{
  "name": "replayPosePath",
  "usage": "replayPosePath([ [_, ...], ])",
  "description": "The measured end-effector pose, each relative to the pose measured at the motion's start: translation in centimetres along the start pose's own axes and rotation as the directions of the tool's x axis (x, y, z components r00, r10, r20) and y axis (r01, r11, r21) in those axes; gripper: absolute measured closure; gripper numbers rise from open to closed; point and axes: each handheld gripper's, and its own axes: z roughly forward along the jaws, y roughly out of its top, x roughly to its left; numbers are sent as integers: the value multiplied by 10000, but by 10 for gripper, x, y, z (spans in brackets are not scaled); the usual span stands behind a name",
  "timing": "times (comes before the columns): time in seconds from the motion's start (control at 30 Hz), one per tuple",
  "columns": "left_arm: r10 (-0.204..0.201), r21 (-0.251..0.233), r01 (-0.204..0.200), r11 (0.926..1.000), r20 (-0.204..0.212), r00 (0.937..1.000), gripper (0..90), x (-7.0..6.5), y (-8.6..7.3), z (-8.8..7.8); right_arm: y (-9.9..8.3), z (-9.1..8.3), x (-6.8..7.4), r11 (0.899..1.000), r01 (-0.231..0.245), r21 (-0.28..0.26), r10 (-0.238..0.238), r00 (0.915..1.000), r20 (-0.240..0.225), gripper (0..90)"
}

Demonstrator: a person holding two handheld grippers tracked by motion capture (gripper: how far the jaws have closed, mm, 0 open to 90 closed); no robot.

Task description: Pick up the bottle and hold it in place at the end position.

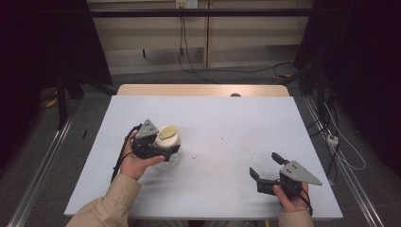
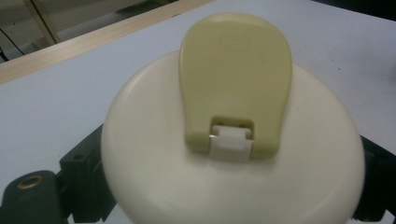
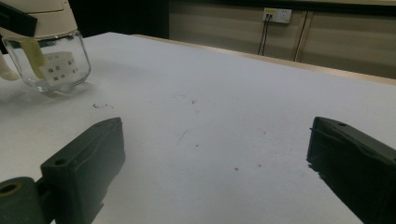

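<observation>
A glass jar (image 1: 169,138) with a cream lid (image 2: 154,158) and a yellow-green flip tab (image 2: 236,79) stands on the pale blue table (image 1: 227,118), left of centre. My left gripper (image 1: 171,149) is shut on the jar's lid, one black jaw on each side of it. In the right gripper view the jar's clear body (image 3: 51,63) sits far off at the upper left, with a label showing through the glass. My right gripper (image 1: 265,163) rests near the front right edge, open, with bare table between its jaws.
The table's wooden far edge (image 1: 203,90) carries a small dark object (image 1: 235,94). Metal rails (image 1: 42,161) run along both sides on the floor. Cables (image 1: 189,56) hang from a wall socket behind. Small dark specks (image 3: 196,100) dot the table's middle.
</observation>
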Motion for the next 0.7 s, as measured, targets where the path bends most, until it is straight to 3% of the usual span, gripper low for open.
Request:
replayPosePath([
  [0.57,267,125,-269,9996,157,9995,105,1,18,18,1,0,-1,9999,68,-77,-68,10000,-7,37],
  [0.7,124,154,-127,9998,243,9996,105,3,21,24,1,0,-1,9999,60,-83,-60,10000,-1,37],
])
